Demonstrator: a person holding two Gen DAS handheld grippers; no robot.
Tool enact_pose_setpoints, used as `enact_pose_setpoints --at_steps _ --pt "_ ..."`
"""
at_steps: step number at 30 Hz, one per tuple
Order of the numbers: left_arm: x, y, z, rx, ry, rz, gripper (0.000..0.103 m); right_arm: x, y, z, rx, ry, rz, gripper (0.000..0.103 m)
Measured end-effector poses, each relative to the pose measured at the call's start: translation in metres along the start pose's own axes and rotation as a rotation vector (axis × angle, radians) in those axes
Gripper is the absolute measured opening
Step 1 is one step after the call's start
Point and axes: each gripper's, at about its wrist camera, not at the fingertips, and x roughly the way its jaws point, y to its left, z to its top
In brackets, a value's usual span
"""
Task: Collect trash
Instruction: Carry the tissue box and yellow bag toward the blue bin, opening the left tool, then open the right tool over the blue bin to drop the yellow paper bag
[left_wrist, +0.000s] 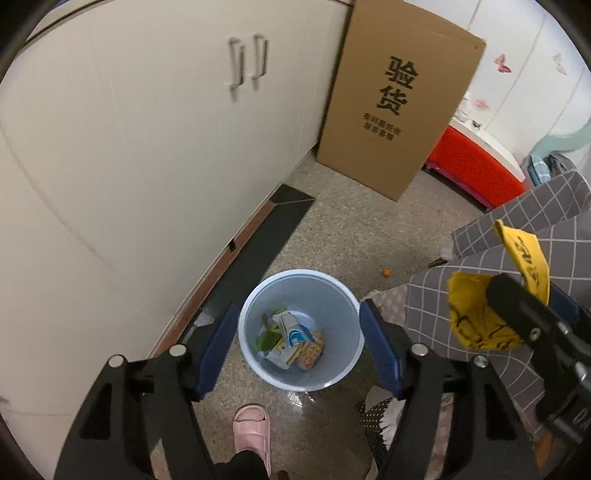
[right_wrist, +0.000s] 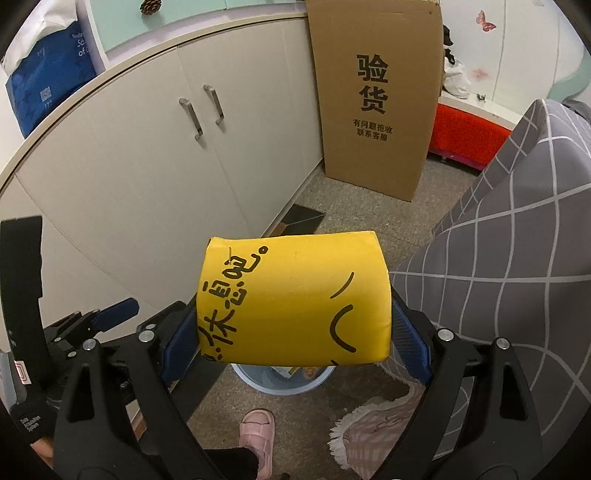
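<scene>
A pale blue bin stands on the floor below my left gripper, which is open and empty above it. The bin holds a milk carton, an orange wrapper and green leaves. My right gripper is shut on a yellow box with black writing, held above the bin's rim. The box also shows in the left wrist view, to the right of the bin. The left gripper's blue finger shows at the left in the right wrist view.
White cabinet doors run along the left. A tall cardboard box leans at the back. A grey checked cover is on the right. A small orange scrap lies on the floor. A pink slipper and a rug are near.
</scene>
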Motion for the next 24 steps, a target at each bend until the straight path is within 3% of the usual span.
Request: enact_pose_setpoints --at_steps 7,16,24 --pt "-0.003 0.025 -0.007 -0.076 0.020 0.024 0.067 0.003 0.008 0.002 -0.010 0.011 0.014 0.088" --pt "-0.016 0.045 -0.007 -0.129 -0.014 0.075 0.069 0.007 0.023 0.007 -0.019 0.008 0.052 0.088" --pt "-0.033 0.066 -0.005 -0.184 -0.034 0.114 0.071 0.006 0.034 0.015 -0.018 -0.019 0.096 0.096"
